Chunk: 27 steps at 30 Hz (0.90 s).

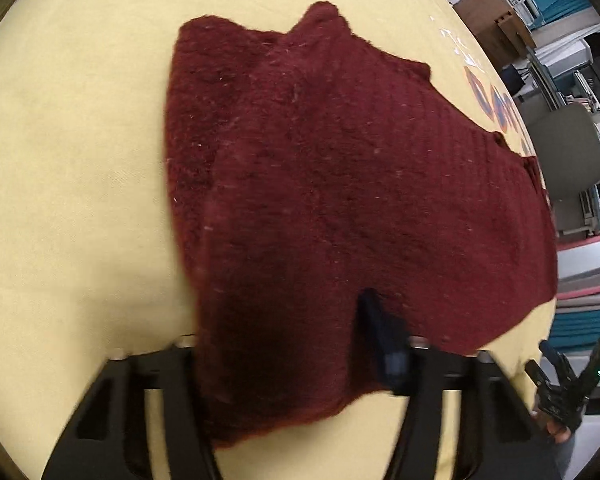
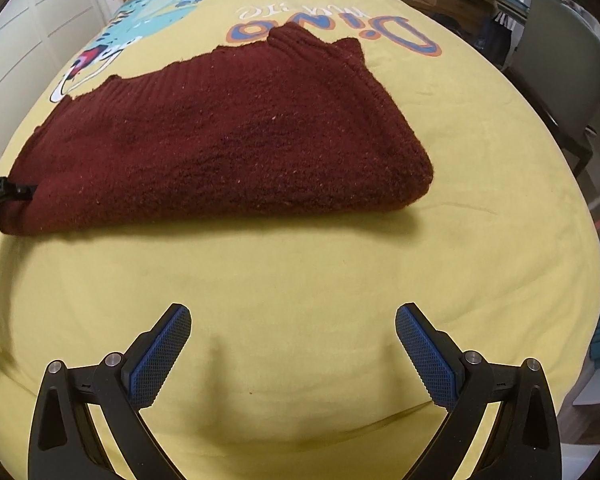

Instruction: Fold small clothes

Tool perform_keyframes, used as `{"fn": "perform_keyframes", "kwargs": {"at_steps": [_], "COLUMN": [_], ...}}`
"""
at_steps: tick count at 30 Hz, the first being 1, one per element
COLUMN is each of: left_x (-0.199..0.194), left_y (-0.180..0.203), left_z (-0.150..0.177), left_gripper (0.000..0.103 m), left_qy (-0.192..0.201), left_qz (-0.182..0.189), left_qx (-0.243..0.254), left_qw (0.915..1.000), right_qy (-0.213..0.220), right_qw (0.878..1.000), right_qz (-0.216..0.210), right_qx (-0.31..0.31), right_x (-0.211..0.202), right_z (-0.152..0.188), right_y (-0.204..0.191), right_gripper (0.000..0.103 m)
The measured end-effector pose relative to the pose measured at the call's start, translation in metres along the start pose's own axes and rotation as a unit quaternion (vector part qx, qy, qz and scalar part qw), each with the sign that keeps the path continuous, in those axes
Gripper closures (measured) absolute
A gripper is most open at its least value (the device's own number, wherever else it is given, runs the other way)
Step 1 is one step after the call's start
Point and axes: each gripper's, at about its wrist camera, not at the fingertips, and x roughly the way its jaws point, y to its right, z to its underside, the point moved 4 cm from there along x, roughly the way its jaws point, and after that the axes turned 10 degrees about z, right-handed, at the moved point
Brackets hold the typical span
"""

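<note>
In the left wrist view, a dark red knitted sweater [image 1: 340,184] fills the middle of the frame on a yellow printed bedsheet [image 1: 72,184]. The left gripper [image 1: 284,344] sits at the bottom edge, its jaws clamped on the sweater's near corner; one finger [image 1: 384,340] shows through the knit, the other is hidden.

In the right wrist view, the folded sweater [image 2: 228,148] lies across the upper half. The right gripper [image 2: 292,340] hovers at the bottom, jaws spread wide over bare sheet [image 2: 300,264], holding nothing.
</note>
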Motion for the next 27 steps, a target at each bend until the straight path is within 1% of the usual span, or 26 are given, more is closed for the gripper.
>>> {"fn": "perform_keyframes", "kwargs": {"at_steps": [3,5,8,13,16,18,20,21,23,25,27], "left_x": [-0.012,-0.027,-0.043,-0.063,-0.067,-0.068,-0.061,-0.053,-0.042,-0.014,0.019], "left_y": [0.006,0.015,0.042,0.098,0.140,0.161,0.187,0.207,0.232,0.265,0.292], "left_z": [-0.002,-0.004,-0.009,-0.020,-0.029,-0.032,-0.039,-0.044,-0.048,-0.051,-0.048], "left_gripper": [0.072,0.073,0.074,0.074,0.074,0.075,0.075,0.075,0.076,0.076,0.076], "left_qy": [-0.005,-0.002,0.006,0.026,0.034,0.034,0.031,0.031,0.033,0.026,0.010], "left_qz": [0.001,-0.002,-0.006,0.011,0.001,-0.001,0.002,0.000,-0.006,-0.011,-0.021], "left_qx": [-0.021,-0.024,0.000,0.016,0.052,0.070,0.084,0.097,0.115,0.141,0.167], "left_qw": [0.9998,0.9997,1.0000,0.9995,0.9981,0.9970,0.9960,0.9948,0.9928,0.9896,0.9857], "right_qy": [0.003,0.006,0.012,0.031,0.042,0.044,0.048,0.050,0.054,0.054,0.039], "right_qw": [1.000,1.000,1.000,0.999,0.998,0.997,0.996,0.996,0.995,0.995,0.995], "right_qz": [-0.004,-0.008,-0.014,-0.013,-0.019,-0.024,-0.023,-0.023,-0.018,-0.011,0.005], "right_qx": [0.003,0.005,0.013,0.030,0.051,0.063,0.073,0.077,0.083,0.088,0.088], "right_x": [0.000,-0.001,-0.003,-0.010,-0.013,-0.014,-0.015,-0.016,-0.017,-0.017,-0.011], "right_z": [-0.003,-0.006,-0.013,-0.025,-0.030,-0.031,-0.031,-0.031,-0.033,-0.036,-0.037], "right_y": [0.001,0.003,0.009,0.025,0.040,0.051,0.063,0.069,0.084,0.098,0.112], "right_gripper": [0.001,0.001,0.001,0.001,0.001,0.001,0.001,0.001,0.001,0.001,0.001]}}
